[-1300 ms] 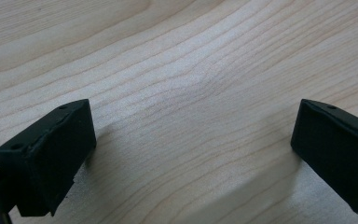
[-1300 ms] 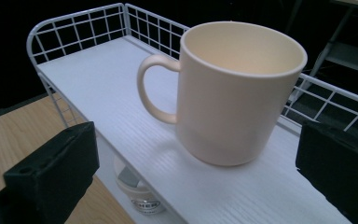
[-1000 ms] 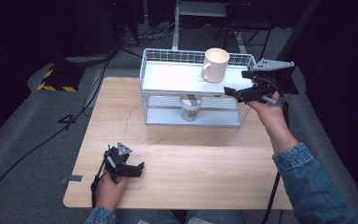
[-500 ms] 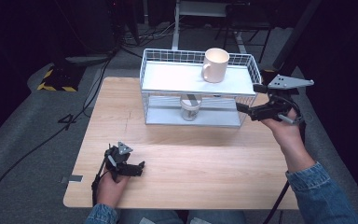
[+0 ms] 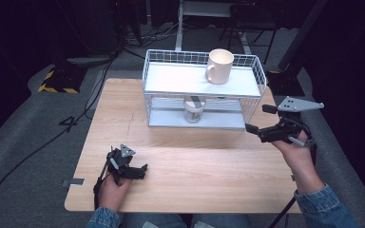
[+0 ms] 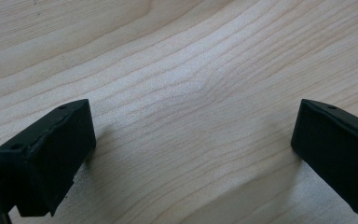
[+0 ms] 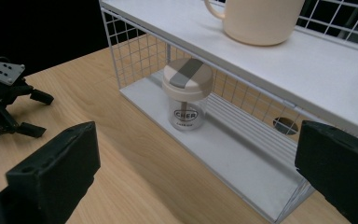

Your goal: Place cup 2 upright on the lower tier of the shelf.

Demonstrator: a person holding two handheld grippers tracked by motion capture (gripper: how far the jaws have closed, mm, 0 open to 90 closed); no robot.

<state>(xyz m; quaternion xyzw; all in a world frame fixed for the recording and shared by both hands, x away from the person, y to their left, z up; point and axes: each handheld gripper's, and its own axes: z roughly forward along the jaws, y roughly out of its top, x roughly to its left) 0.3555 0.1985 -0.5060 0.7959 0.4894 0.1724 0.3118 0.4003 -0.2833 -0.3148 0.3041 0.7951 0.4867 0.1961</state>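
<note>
A white wire rack [image 5: 171,80] with two shelves stands at the table's far side. A cream mug [image 5: 220,65] sits upright on its top shelf, also visible in the right gripper view [image 7: 256,18]. On the lower shelf is a clear jar [image 5: 193,110] with a beige lid [image 7: 188,100]. My right gripper [image 5: 257,118] hovers open and empty just off the rack's right front corner, its jaws [image 7: 198,144] pointing at the jar. My left gripper [image 5: 142,171] rests open on the wood near the front left, jaws wide over bare wood [image 6: 191,144].
The wooden table [image 5: 209,161] has free room between the rack and both hands. Around it are grey floor, cables and dark equipment. In the right gripper view the left gripper [image 7: 41,115] lies far off on the table.
My right gripper has drawn away from the mug, moving right and down toward the rack's front corner. The mug stays on the top shelf. The left gripper has not moved.
</note>
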